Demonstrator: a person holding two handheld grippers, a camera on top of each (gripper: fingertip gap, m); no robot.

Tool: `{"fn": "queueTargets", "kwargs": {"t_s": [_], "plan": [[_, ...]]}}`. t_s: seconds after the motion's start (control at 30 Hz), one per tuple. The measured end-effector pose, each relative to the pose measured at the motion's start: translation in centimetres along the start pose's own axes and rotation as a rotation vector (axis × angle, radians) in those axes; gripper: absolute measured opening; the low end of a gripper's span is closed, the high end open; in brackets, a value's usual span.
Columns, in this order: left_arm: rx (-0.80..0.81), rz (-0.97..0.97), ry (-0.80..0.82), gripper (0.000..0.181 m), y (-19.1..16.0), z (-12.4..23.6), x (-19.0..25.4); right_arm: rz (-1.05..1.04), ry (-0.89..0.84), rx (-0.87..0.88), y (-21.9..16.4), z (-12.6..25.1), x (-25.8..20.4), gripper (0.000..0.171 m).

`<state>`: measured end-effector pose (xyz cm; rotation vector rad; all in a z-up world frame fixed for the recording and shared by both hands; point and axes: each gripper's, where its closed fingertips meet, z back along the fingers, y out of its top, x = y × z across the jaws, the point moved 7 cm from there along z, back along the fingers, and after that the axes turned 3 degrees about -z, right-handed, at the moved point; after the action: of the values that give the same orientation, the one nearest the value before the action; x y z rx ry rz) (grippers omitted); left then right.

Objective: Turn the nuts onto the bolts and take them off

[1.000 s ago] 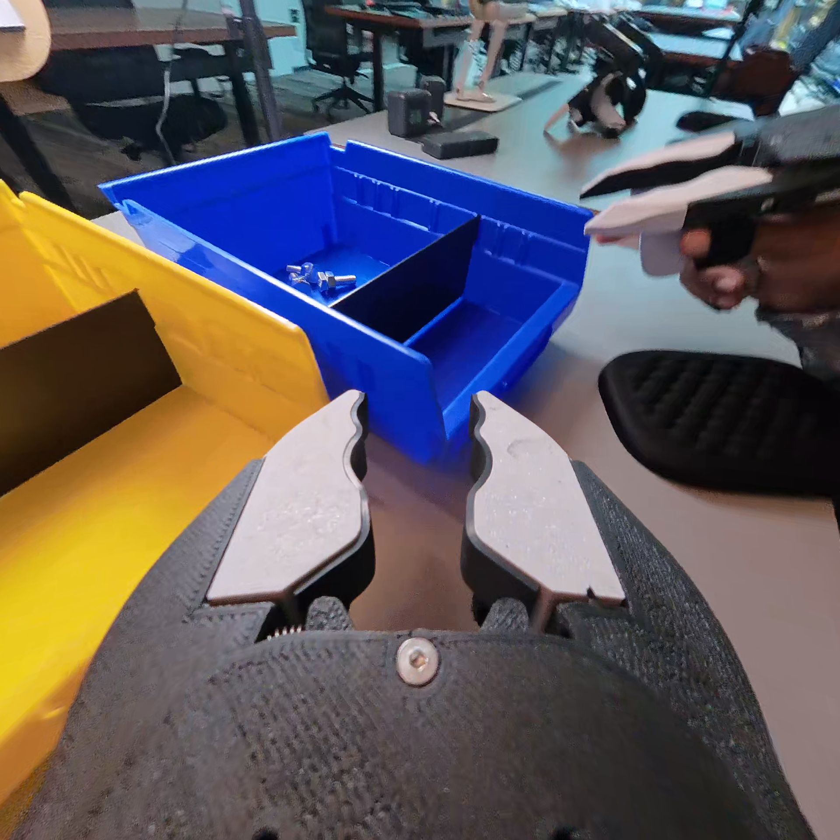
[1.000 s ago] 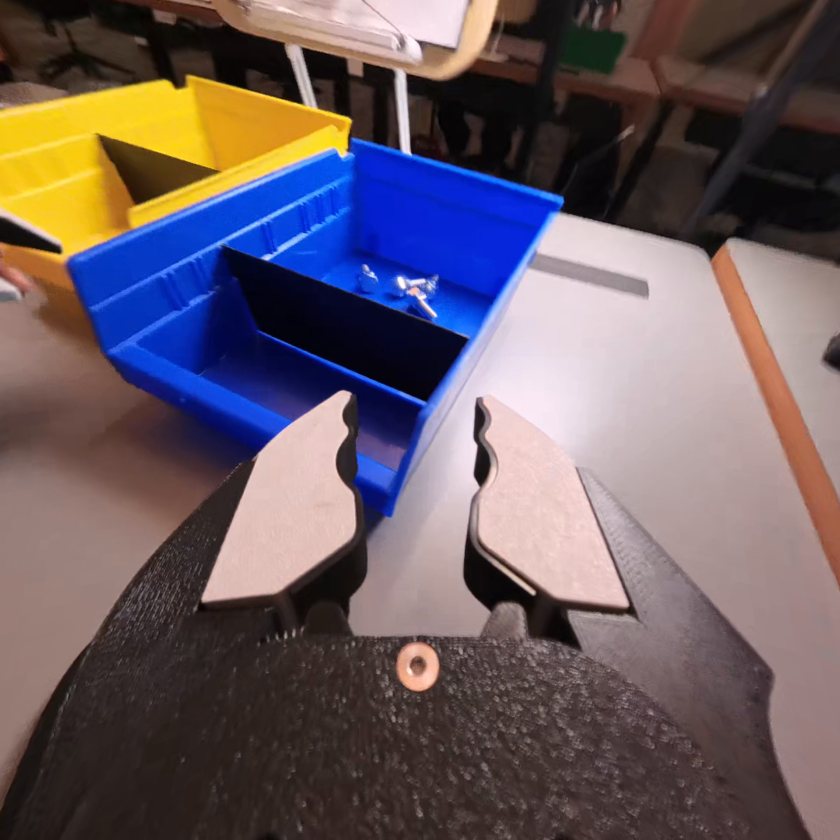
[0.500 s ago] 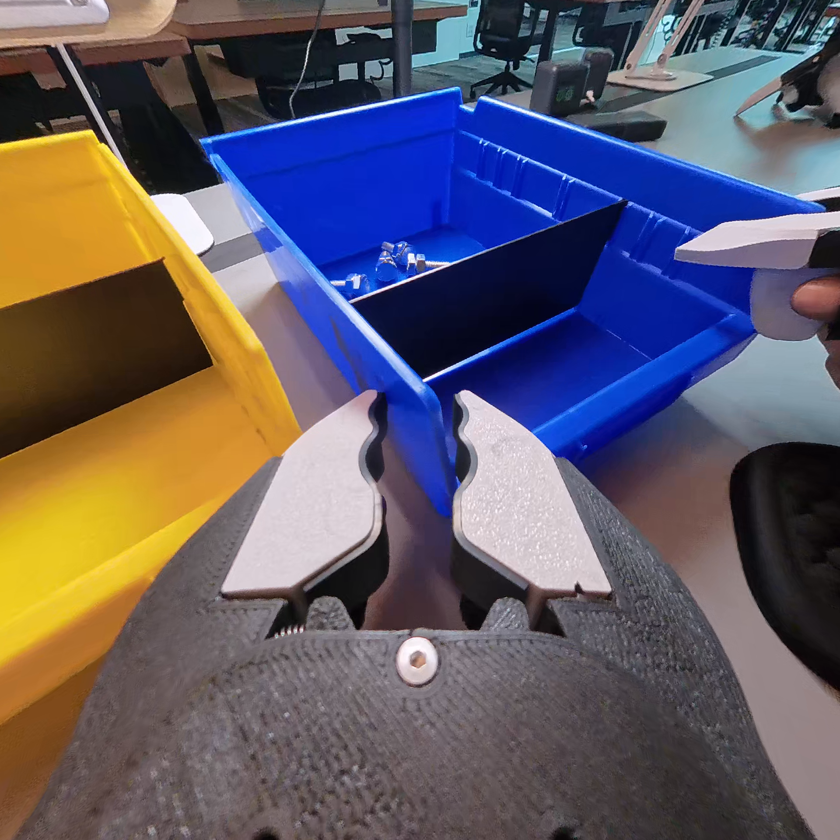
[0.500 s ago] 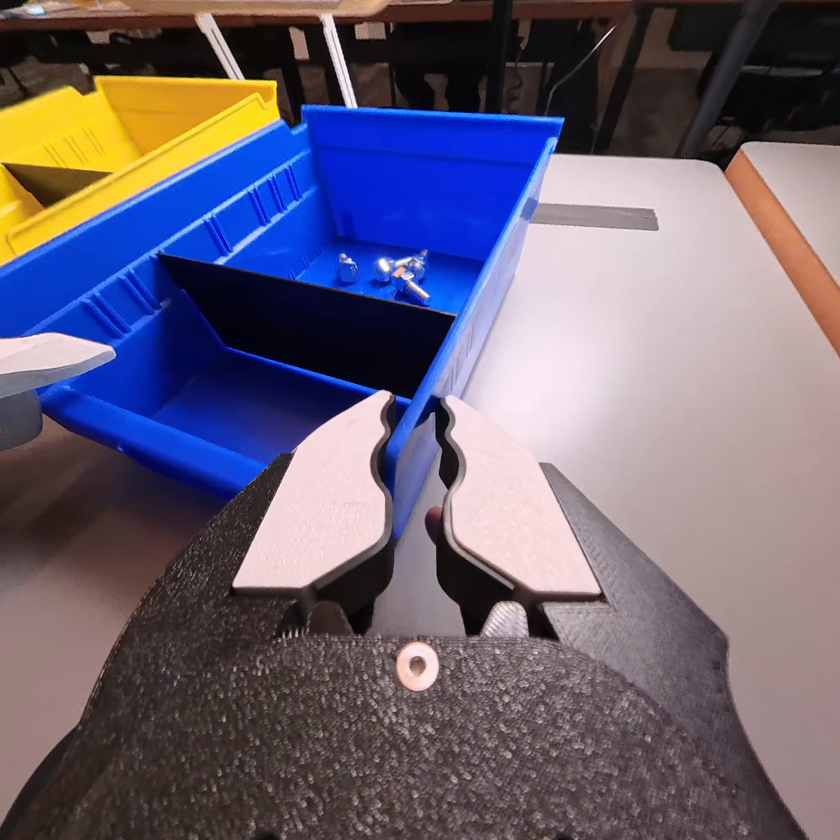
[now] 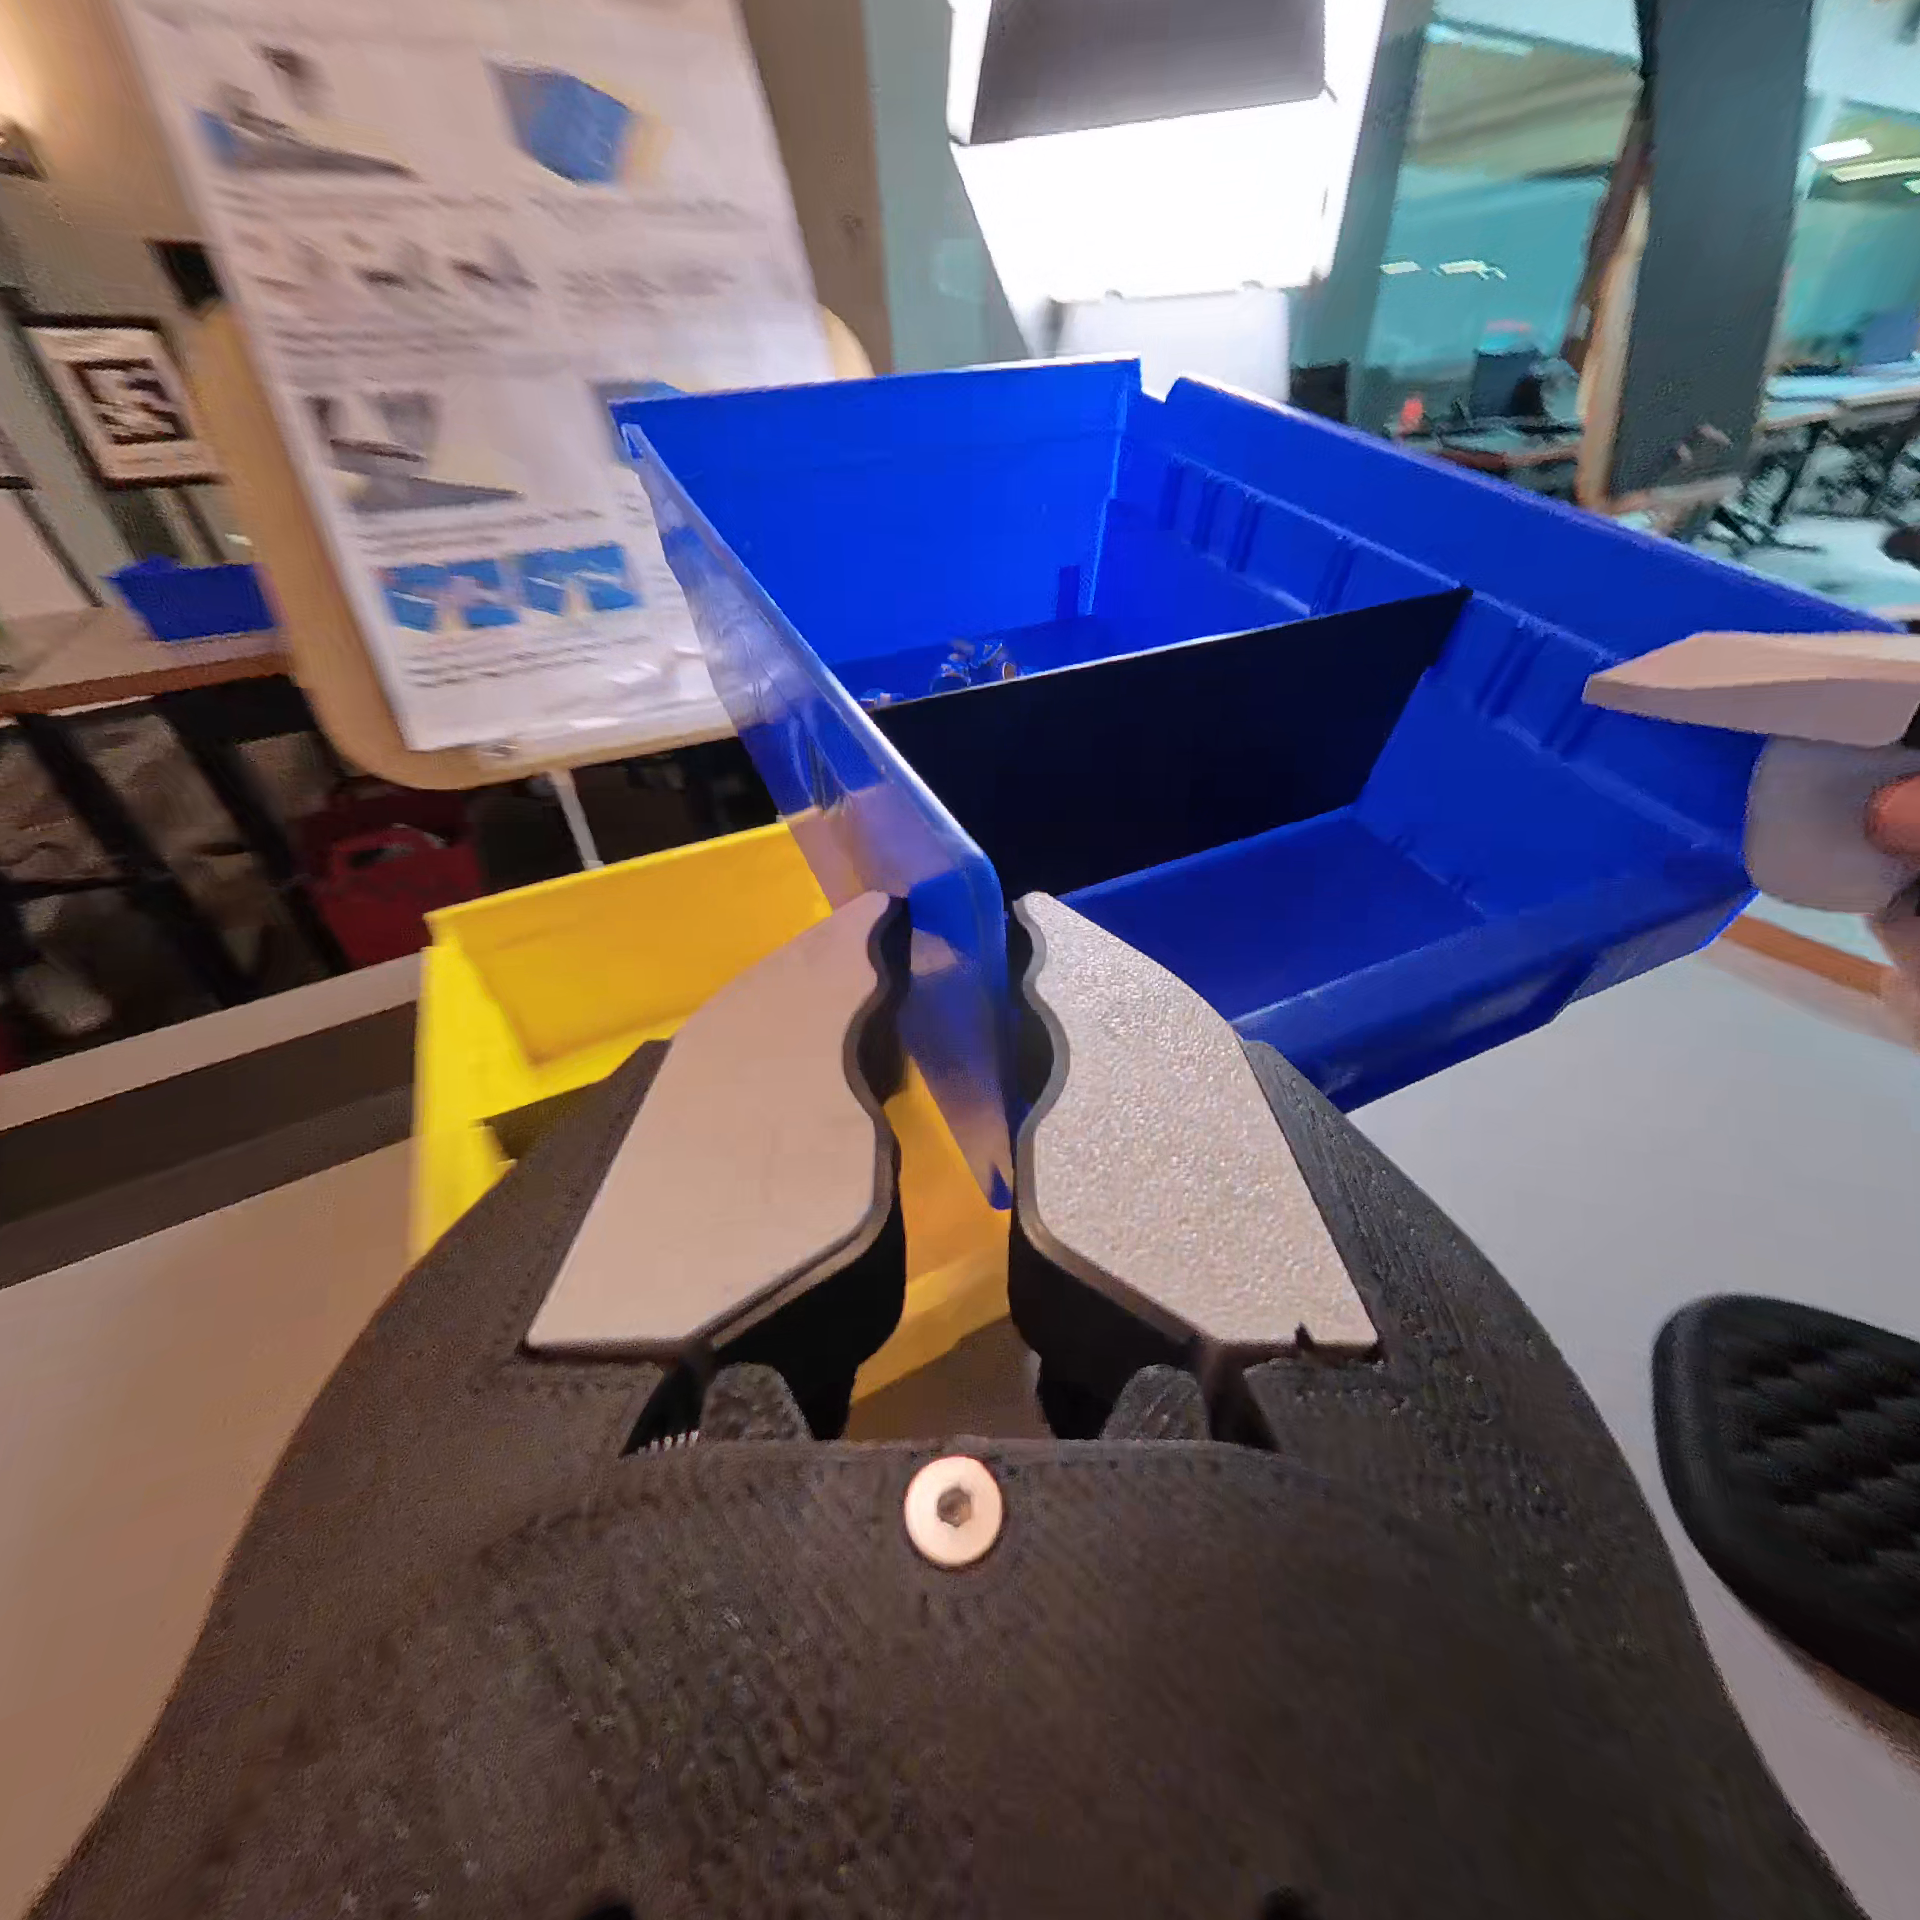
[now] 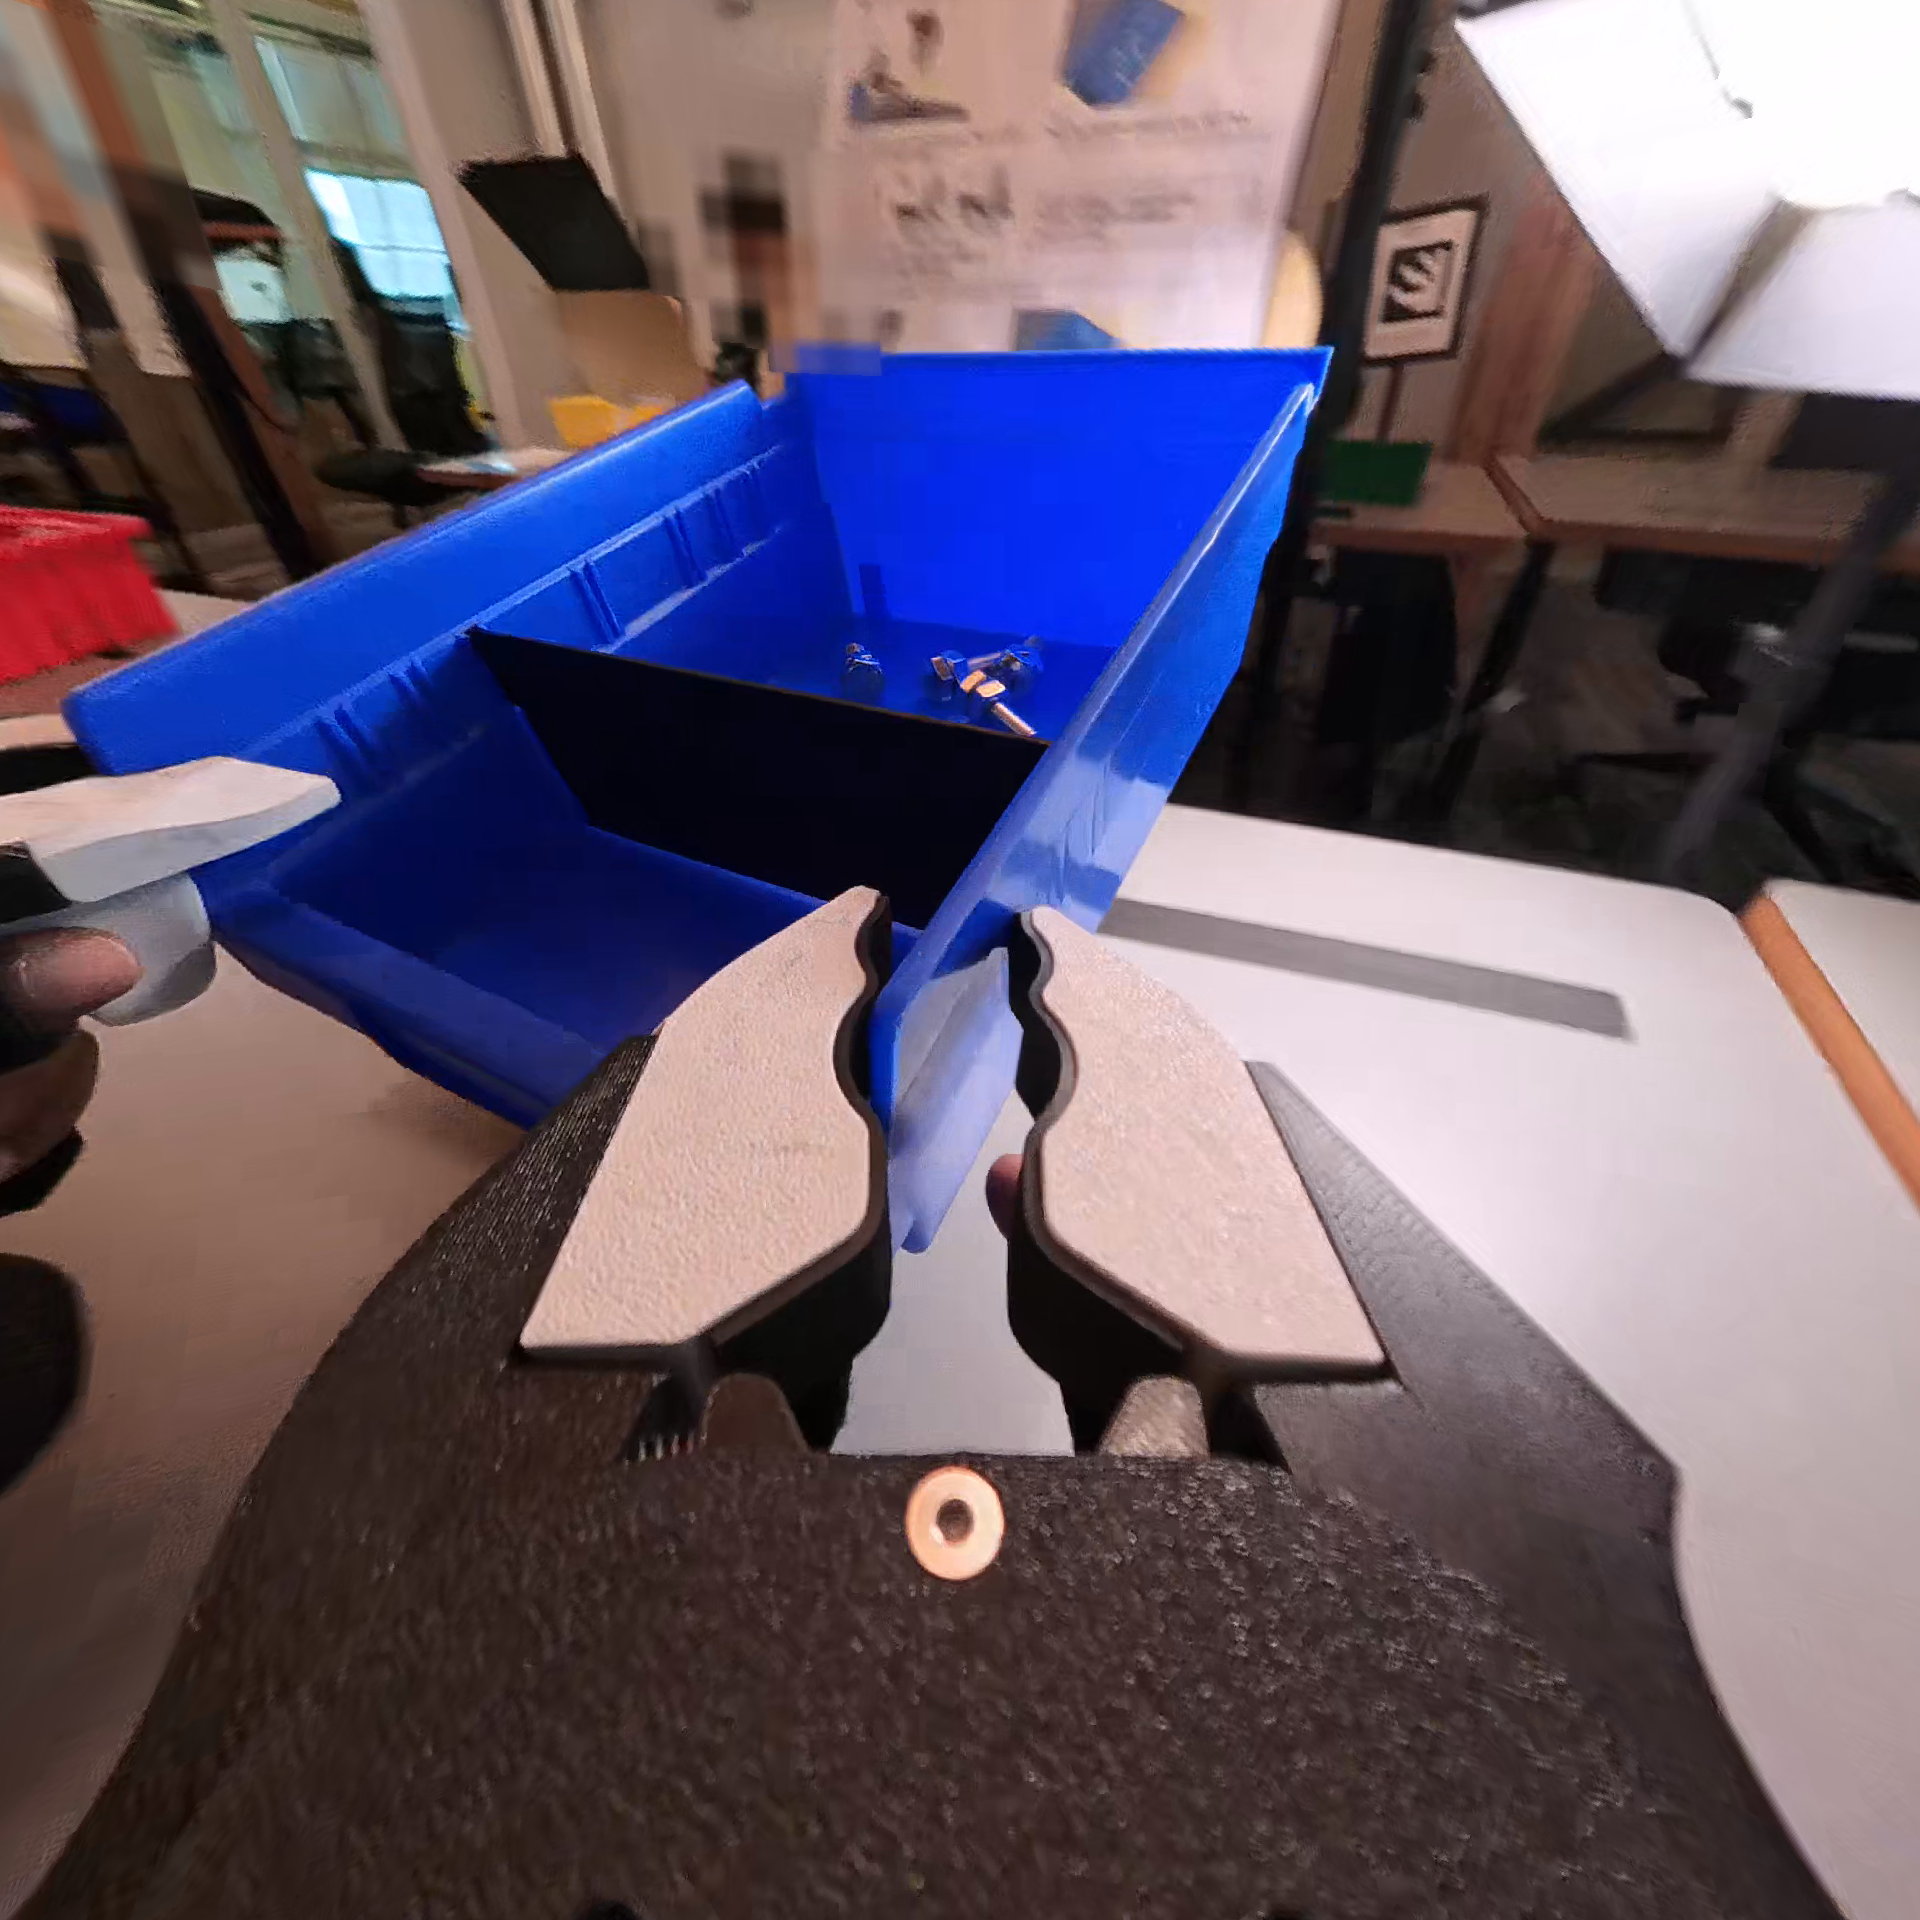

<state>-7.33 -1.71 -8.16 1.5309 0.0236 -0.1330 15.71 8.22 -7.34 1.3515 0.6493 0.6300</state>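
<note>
A blue bin (image 5: 1299, 914) (image 6: 416, 675) with a black divider (image 5: 1143, 748) (image 6: 748, 769) is held up off the grey table, tilted. Small silver nuts and bolts (image 6: 966, 675) (image 5: 966, 660) lie in its far compartment; the near one is bare. My left gripper (image 5: 956, 914) is shut on the bin's left side wall at the front corner. My right gripper (image 6: 951, 935) is shut on the right side wall at its front corner. Each gripper's fingers also show at the far side of the other view: the right's fingers (image 5: 1766, 686) and the left's fingers (image 6: 166, 810).
A yellow bin (image 5: 582, 966) stands on the grey table (image 6: 1455, 1143) below and left of the blue bin. A black mesh pad (image 5: 1808, 1475) lies at the right. A board with printed sheets (image 5: 488, 364) stands behind. A dark tape strip (image 6: 1371, 966) crosses the table.
Both grippers closed on the blue bin's front corners and lifted it off the table. The views now tilt upward, toward the board and room behind.
</note>
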Motion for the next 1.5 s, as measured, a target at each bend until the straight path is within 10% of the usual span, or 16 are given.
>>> {"fn": "queueTargets", "kwargs": {"t_s": [0.27, 0.67, 1.0, 1.2, 1.5], "plan": [[0.002, 0.019, 0.288, 0.019, 1.4, 10.9, -11.5, -0.047, 0.342, -0.041, 1.9, -9.9, -13.3, 0.022], [-0.142, 0.101, 0.481, 0.014, -8.6, 18.9, -22.1, -0.115, 0.548, -0.246, -7.8, -19.1, -27.4, 0.024], [-0.190, 0.121, 0.427, 0.015, -16.0, 17.4, -23.7, 0.045, 0.521, -0.296, -12.9, -21.4, -27.7, 0.027], [-0.191, -0.076, 0.358, 0.031, -11.8, 18.4, -22.9, 0.204, 0.639, -0.384, -10.4, -19.0, -23.3, 0.052], [-0.821, -0.454, -0.126, 0.060, -14.2, 9.9, -16.0, 0.798, 0.565, -0.839, -15.0, -20.6, -18.8, 0.052]]}}
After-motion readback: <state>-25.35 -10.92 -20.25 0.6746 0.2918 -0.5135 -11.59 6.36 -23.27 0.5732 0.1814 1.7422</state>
